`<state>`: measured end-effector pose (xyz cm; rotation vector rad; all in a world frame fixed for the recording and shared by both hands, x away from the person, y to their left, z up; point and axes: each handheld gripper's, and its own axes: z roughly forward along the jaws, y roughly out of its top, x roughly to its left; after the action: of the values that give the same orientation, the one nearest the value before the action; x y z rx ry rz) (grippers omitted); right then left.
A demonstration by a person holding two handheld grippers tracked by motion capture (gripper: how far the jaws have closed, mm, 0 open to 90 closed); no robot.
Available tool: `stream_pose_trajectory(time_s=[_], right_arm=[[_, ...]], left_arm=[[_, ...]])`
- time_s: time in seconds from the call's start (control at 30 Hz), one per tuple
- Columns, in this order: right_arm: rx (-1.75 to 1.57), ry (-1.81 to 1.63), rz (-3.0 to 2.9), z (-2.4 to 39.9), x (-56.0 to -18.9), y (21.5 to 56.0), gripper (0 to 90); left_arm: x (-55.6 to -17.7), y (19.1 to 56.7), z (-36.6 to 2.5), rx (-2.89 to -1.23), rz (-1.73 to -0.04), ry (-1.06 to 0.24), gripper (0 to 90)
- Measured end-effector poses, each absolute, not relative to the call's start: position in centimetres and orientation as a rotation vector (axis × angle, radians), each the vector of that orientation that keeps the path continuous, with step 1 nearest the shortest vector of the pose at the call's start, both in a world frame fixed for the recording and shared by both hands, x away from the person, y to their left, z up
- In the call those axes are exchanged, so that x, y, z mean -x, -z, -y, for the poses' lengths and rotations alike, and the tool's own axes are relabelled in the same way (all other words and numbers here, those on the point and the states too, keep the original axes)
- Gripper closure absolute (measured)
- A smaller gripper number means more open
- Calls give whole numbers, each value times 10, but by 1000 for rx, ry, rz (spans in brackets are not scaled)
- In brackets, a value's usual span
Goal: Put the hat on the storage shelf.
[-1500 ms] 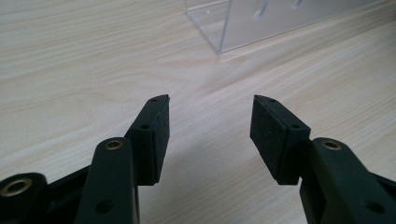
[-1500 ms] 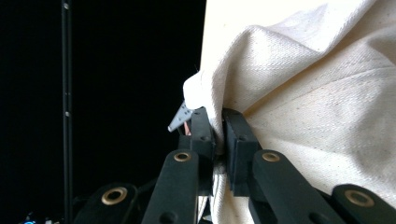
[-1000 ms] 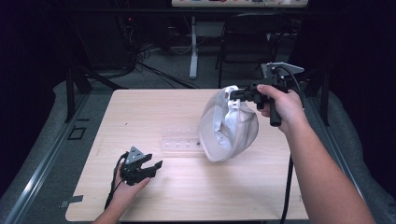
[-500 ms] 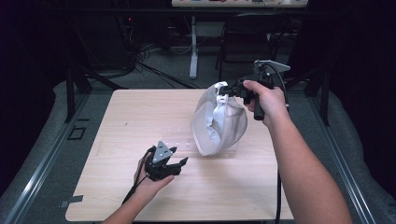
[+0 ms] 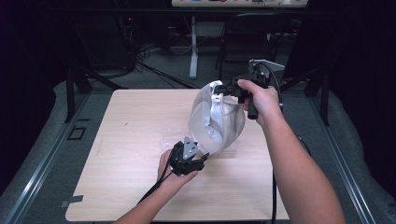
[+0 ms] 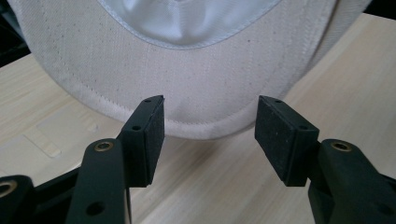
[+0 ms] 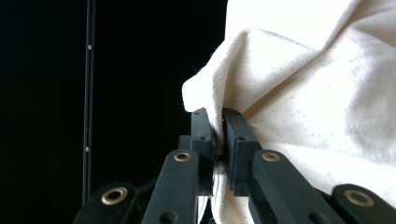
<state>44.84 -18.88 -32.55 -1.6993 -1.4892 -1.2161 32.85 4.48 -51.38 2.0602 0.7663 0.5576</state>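
Your right gripper (image 5: pixel 223 88) is clamping a fold of the cream fabric cap (image 5: pixel 215 122), its two black jaws pinched tight on the cloth at the cap's upper edge, as the right gripper view (image 7: pixel 218 135) is showing. You are holding that gripper raised over the far right part of the counter (image 5: pixel 130 140), so the cap is hanging down from it with its pale lining facing toward you and its lower edge reaching close to the wood. Your left gripper (image 5: pixel 201 157) is sitting low over the counter just in front of the cap's bottom, with its jaws standing apart and nothing between the pads; in the left gripper view (image 6: pixel 209 126) the stitched brim (image 6: pixel 196 84) of the cap is lying just beyond the two pads, above the wooden surface. A clear flat plastic piece (image 5: pixel 170 135) is lying on the counter beside and under the hanging cap. Black cables are trailing from both grippers toward your side of the counter.
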Motion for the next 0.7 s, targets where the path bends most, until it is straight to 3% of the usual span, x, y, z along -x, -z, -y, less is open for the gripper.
stream_pose_trajectory(time_s=[0.4, 0.53, 0.7], right_arm=[[1715, 1224, 1491, 190, -448, 326, 841], [1716, 1228, 1496, 188, -447, 325, 841], [1713, 1219, 1506, 186, -446, 325, 841]], left_arm=[[-311, 511, -35, -2060, -688, -513, 400], [-311, 512, -26, -2074, -673, -571, 398], [-320, 515, -19, -2104, -744, -639, 529]])
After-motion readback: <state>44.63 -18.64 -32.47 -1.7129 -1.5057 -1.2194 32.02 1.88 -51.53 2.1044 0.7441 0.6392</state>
